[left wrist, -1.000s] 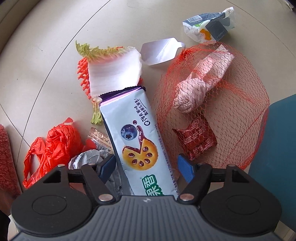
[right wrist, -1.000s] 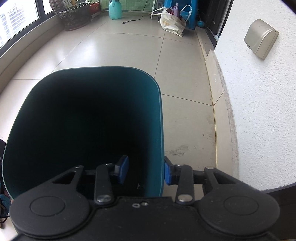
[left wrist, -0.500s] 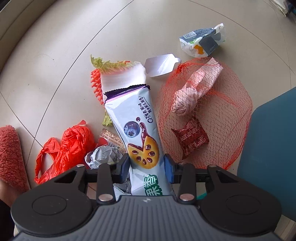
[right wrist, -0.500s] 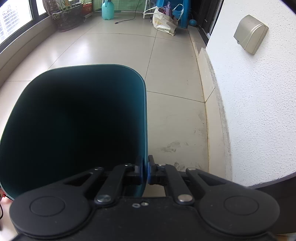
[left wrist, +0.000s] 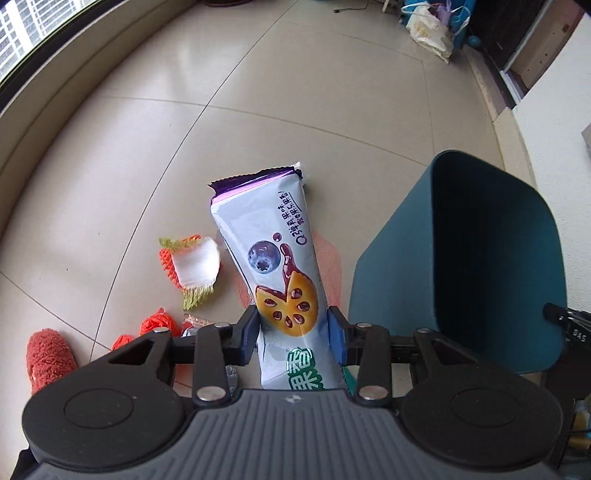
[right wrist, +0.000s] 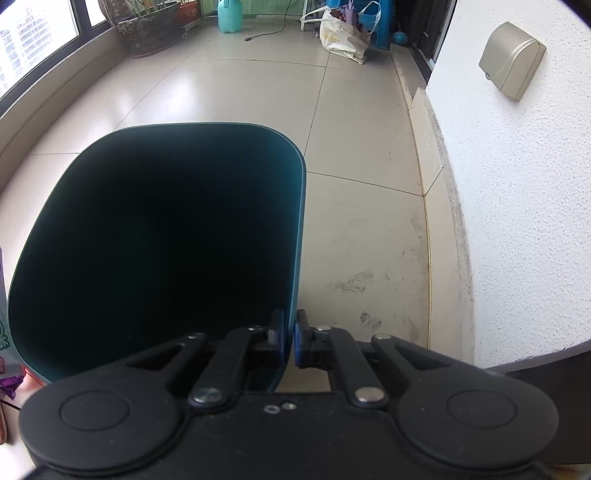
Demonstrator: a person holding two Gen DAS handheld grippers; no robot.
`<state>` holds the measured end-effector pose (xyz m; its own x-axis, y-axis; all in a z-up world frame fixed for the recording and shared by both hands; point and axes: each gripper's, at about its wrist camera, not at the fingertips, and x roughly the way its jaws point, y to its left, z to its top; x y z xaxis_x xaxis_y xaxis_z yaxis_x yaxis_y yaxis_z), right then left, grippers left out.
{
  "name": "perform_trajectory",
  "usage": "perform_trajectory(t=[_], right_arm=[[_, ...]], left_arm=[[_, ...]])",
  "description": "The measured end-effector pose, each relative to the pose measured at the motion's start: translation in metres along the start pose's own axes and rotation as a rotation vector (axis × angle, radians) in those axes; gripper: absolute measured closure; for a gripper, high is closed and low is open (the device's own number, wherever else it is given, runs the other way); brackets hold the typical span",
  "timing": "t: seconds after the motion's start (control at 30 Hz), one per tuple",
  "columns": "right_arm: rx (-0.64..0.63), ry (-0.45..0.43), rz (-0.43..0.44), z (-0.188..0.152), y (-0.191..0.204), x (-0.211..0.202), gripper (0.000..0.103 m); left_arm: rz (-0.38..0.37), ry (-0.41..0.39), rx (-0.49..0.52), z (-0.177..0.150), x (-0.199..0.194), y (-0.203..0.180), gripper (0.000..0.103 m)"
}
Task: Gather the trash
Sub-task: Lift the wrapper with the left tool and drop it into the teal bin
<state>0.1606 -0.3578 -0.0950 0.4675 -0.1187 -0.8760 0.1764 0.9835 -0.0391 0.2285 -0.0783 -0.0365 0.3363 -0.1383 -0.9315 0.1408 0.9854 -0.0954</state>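
Observation:
My left gripper (left wrist: 293,334) is shut on a long white snack wrapper (left wrist: 275,266) with blueberry print and holds it off the floor, standing up between the fingers. The teal trash bin (left wrist: 480,258) stands just to its right, its dark inside facing me. My right gripper (right wrist: 289,341) is shut on the bin's right rim (right wrist: 300,236). On the floor below lie a white foam sleeve with orange and green fringe (left wrist: 194,264), an orange plastic bag (left wrist: 155,325) and a red mesh net (left wrist: 332,269), mostly hidden behind the wrapper.
A red fluffy cloth (left wrist: 46,354) lies at the far left. A white wall (right wrist: 517,203) runs close on the right. A planter (right wrist: 147,29), a teal jug (right wrist: 229,14) and a white bag (right wrist: 341,37) stand far back on the tiled floor.
My left gripper has risen with the wrapper and tilted up, so the trash pile dropped away and the bin came into view. My right gripper stays shut on the bin rim.

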Motion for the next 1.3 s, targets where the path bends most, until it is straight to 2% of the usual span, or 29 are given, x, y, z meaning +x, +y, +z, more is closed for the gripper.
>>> perform_trajectory(t=[0.13, 0.3, 0.4, 0.57, 0.63, 0.73, 1.0, 1.1, 1.23, 1.3], right_arm=[[-0.014, 0.003, 0.021, -0.002, -0.004, -0.001, 0.097], [-0.028, -0.011, 0.039, -0.009, -0.008, -0.004, 0.097], [-0.024, -0.014, 0.053, -0.008, -0.012, -0.002, 0.096], [-0.051, -0.021, 0.053, -0.008, -0.011, 0.002, 0.096], [-0.056, -0.021, 0.057, -0.008, -0.012, 0.003, 0.095], [-0.065, -0.021, 0.060, -0.007, -0.013, 0.005, 0.095], [-0.051, -0.017, 0.082, -0.001, -0.017, 0.009, 0.094], [-0.052, -0.018, 0.084, -0.003, -0.019, 0.010, 0.094], [-0.049, -0.017, 0.082, -0.003, -0.019, 0.010, 0.094], [-0.046, -0.013, 0.079, -0.002, -0.018, 0.011, 0.094]], left_arm=[[-0.077, -0.053, 0.089, 0.015, -0.041, -0.049, 0.064], [-0.123, -0.069, 0.206, 0.034, -0.046, -0.128, 0.064], [-0.100, -0.061, 0.251, 0.044, -0.022, -0.166, 0.064], [-0.024, 0.058, 0.336, 0.053, 0.055, -0.210, 0.064], [-0.014, 0.137, 0.364, 0.052, 0.087, -0.219, 0.064], [0.059, 0.216, 0.365, 0.046, 0.131, -0.226, 0.064], [0.094, 0.317, 0.356, 0.034, 0.180, -0.234, 0.062], [0.114, 0.316, 0.359, 0.030, 0.182, -0.235, 0.057], [0.076, 0.297, 0.345, 0.025, 0.172, -0.231, 0.045], [0.060, 0.271, 0.340, 0.022, 0.161, -0.226, 0.045]])
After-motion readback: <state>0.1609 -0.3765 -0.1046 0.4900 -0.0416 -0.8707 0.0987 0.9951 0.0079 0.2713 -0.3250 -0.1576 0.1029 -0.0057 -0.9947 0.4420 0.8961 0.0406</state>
